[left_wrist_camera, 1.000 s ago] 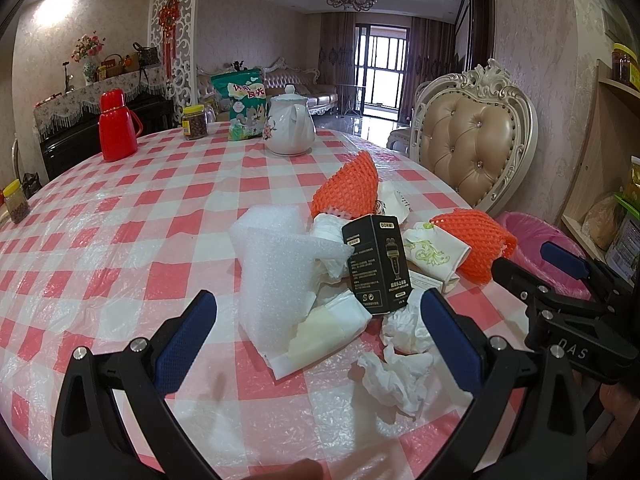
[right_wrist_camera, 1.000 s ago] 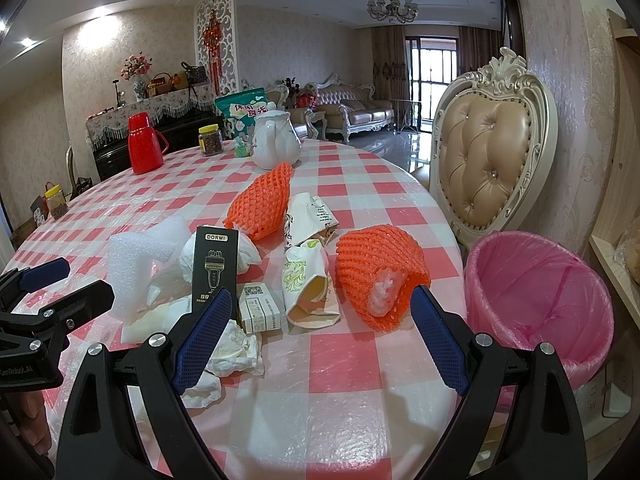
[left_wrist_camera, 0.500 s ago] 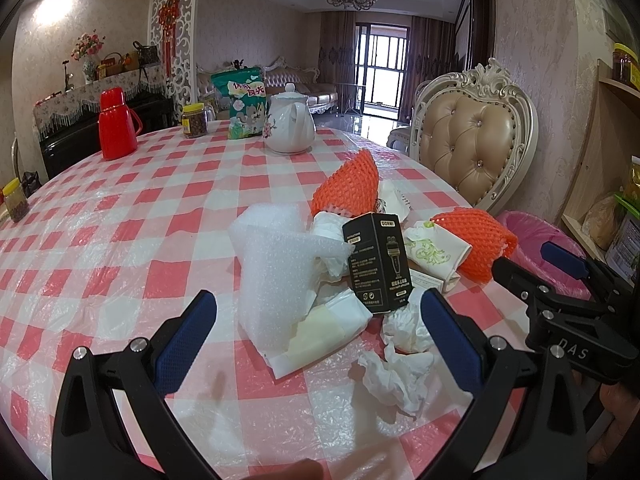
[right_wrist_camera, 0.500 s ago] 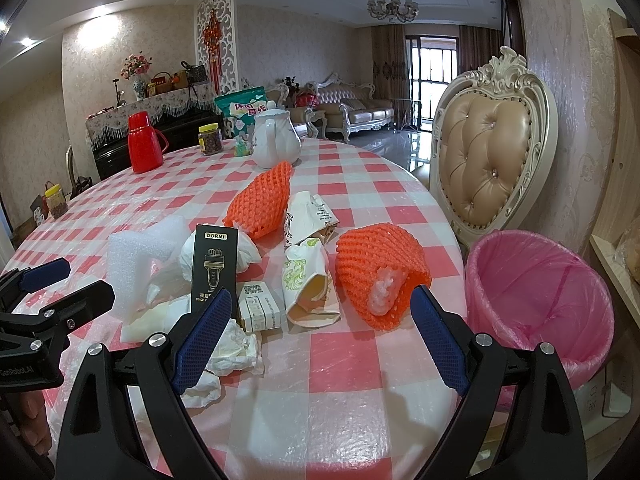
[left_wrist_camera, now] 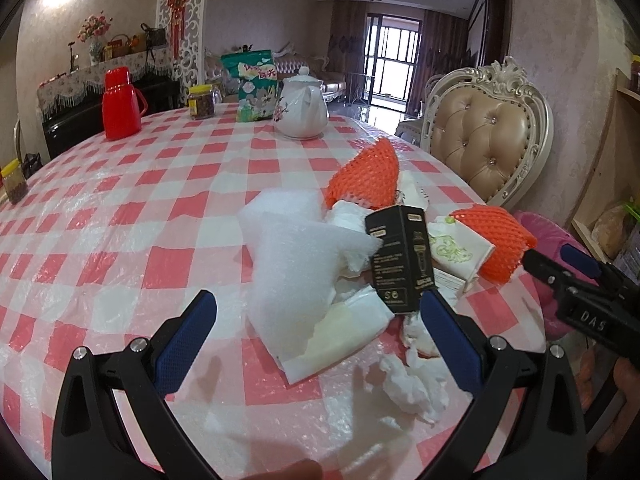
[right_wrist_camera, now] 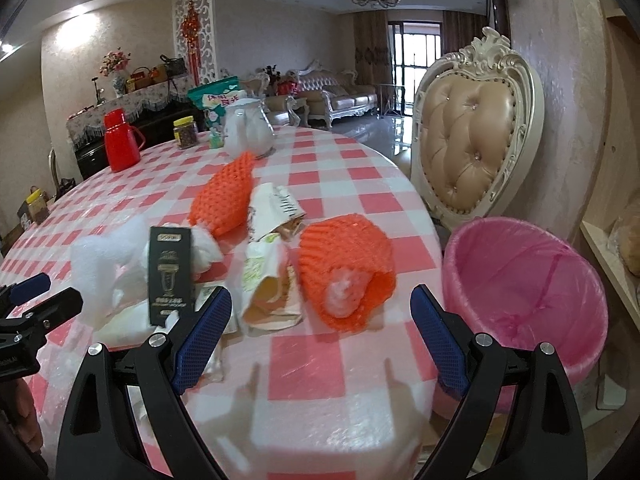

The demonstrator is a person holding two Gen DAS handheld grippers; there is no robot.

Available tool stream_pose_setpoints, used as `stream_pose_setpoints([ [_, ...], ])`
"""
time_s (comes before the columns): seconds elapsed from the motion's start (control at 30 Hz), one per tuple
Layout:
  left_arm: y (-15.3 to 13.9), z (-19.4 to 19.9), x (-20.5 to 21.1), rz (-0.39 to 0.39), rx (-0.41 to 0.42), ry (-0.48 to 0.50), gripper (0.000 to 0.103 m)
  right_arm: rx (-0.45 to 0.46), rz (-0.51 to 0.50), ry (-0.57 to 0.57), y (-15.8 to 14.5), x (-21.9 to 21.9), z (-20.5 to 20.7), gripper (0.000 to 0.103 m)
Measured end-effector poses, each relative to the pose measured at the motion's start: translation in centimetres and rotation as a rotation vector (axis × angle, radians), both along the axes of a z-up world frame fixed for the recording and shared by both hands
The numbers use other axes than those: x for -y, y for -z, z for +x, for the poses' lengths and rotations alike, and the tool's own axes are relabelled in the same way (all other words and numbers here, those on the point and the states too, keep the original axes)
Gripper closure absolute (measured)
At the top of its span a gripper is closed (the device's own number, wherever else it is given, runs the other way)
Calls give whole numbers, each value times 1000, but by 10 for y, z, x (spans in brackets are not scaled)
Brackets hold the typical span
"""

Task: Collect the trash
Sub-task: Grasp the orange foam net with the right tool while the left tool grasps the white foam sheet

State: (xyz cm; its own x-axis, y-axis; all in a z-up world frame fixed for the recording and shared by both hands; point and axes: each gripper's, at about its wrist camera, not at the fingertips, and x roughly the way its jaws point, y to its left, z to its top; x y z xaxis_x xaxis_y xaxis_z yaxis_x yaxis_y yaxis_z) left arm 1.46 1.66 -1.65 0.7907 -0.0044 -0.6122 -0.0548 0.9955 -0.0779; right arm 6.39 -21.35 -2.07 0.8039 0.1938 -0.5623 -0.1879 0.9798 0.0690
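Note:
A heap of trash lies on the checked table (left_wrist_camera: 120,208): white foam sheet (left_wrist_camera: 296,264), upright black box (left_wrist_camera: 402,258) (right_wrist_camera: 170,272), two orange foam nets (right_wrist_camera: 346,268) (right_wrist_camera: 224,196), paper wrappers (right_wrist_camera: 264,284) and crumpled tissues (left_wrist_camera: 408,376). My left gripper (left_wrist_camera: 316,324) is open and empty, just short of the foam sheet. My right gripper (right_wrist_camera: 320,320) is open and empty, close in front of the nearer orange net. A pink-lined bin (right_wrist_camera: 524,296) stands beside the table on the right.
A white teapot (left_wrist_camera: 302,108), green snack bag (left_wrist_camera: 256,84), jar (left_wrist_camera: 201,102) and red thermos (left_wrist_camera: 120,104) stand at the far side. A padded chair (right_wrist_camera: 472,136) is behind the bin. A wooden shelf (right_wrist_camera: 612,256) is at far right.
My right gripper has moved forward and slightly right, closer to the nearer orange net. My left gripper has hardly moved. Both stay open.

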Motion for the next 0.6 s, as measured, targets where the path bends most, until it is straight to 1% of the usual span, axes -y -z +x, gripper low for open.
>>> stream_pose_setpoints([
  [0.1, 1, 9, -5, -17, -15, -10, 5, -16, 4, -2, -1, 3, 12, 18],
  [0.3, 1, 32, -17, -48, -47, -27, 6, -57, -28, -8, 1, 2, 38, 18],
  [0.4, 6, 44, -23, -75, -76, -31, 15, -95, -35, -20, 7, 1, 54, 18],
  [0.47, 11, 49, -25, -93, -95, -28, 26, -122, -36, -31, 10, 1, 62, 18],
  [0.5, 13, 51, -26, -96, -100, -30, 28, -132, -31, -38, 12, 1, 66, 18],
  [0.53, 15, 52, -27, -101, -106, -31, 33, -140, -33, -37, 13, 1, 68, 18],
  [0.57, 17, 53, -28, -106, -109, -31, 42, -146, -35, -37, 14, 1, 71, 18],
  [0.6, 19, 54, -29, -111, -110, -32, 46, -154, -36, -38, 15, 1, 73, 18],
])
